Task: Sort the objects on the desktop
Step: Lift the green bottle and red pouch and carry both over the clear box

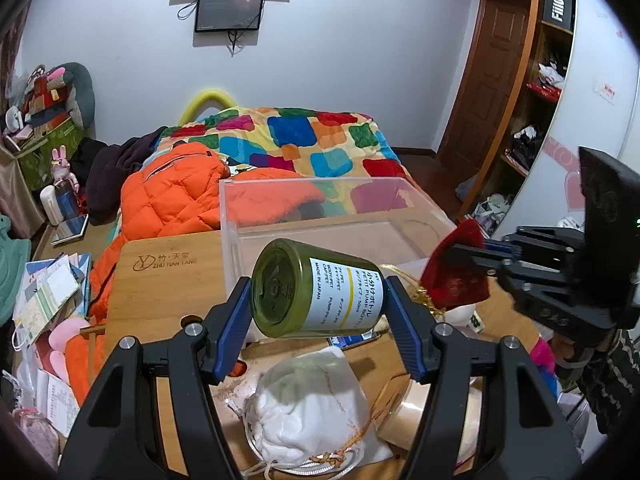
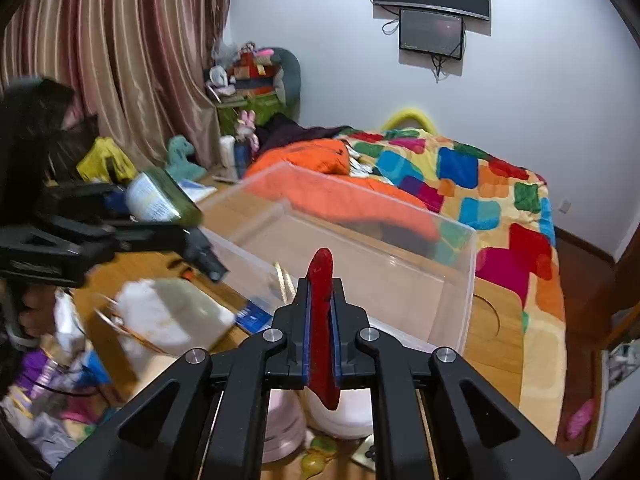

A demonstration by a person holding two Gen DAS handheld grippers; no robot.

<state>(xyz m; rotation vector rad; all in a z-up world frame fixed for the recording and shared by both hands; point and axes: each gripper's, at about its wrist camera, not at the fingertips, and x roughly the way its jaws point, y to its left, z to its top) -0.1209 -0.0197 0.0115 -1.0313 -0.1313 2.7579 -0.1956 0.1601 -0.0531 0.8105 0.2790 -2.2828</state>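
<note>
My left gripper is shut on a green pump bottle with a white Japanese label, held on its side above the table, just in front of the clear plastic bin. The bottle also shows in the right wrist view. My right gripper is shut on a flat red pouch, held near the bin's front wall. The red pouch and right gripper show at the right of the left wrist view.
A white drawstring bag lies on the wooden table under the left gripper, with gold cord and small items around it. A bed with a colourful blanket and orange jacket is behind the bin. Clutter lies at the left.
</note>
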